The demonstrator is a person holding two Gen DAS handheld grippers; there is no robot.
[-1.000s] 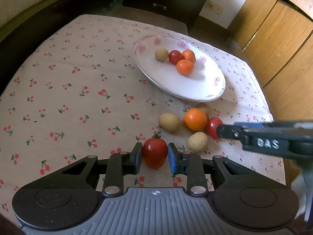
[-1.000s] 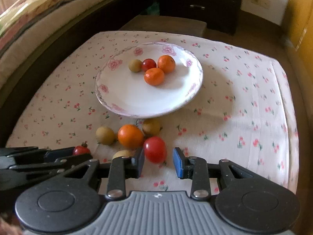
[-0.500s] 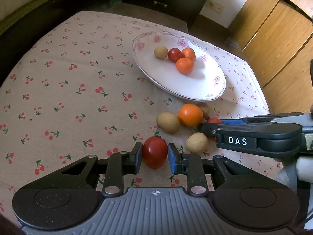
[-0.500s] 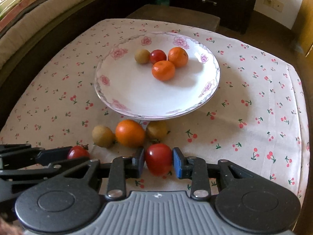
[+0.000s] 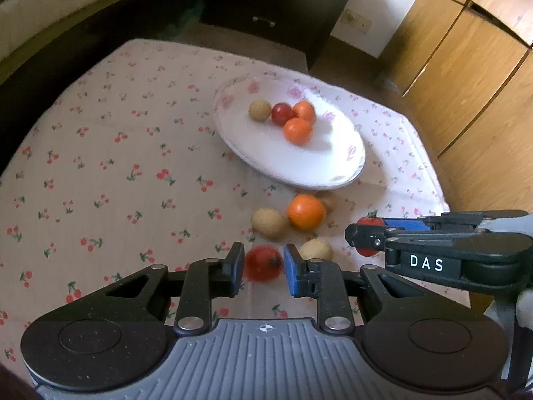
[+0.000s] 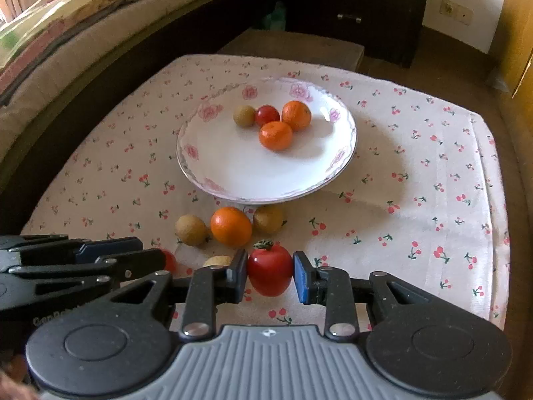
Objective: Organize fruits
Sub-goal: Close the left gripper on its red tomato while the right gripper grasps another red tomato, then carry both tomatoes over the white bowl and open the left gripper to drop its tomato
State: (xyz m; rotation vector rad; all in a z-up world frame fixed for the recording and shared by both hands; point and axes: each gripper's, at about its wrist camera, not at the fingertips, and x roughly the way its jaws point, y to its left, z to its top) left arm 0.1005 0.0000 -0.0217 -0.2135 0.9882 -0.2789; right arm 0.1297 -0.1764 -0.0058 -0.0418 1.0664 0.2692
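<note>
"DAS" on right gripper (image 5: 368, 236) (white lettering), clamping tomato (image 6: 269, 274)

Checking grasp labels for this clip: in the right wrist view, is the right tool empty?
No, the right tool has a red tomato between its two fingers, both pads pressed against its sides.

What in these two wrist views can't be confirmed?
- Left tomato: motion-blurred in left wrist view; pad contact unclear. Right wrist view: the left gripper hides most of it.
- Pale fruit: right gripper finger covers its lower part.
- Right tomato: largely hidden in left wrist view.
</note>
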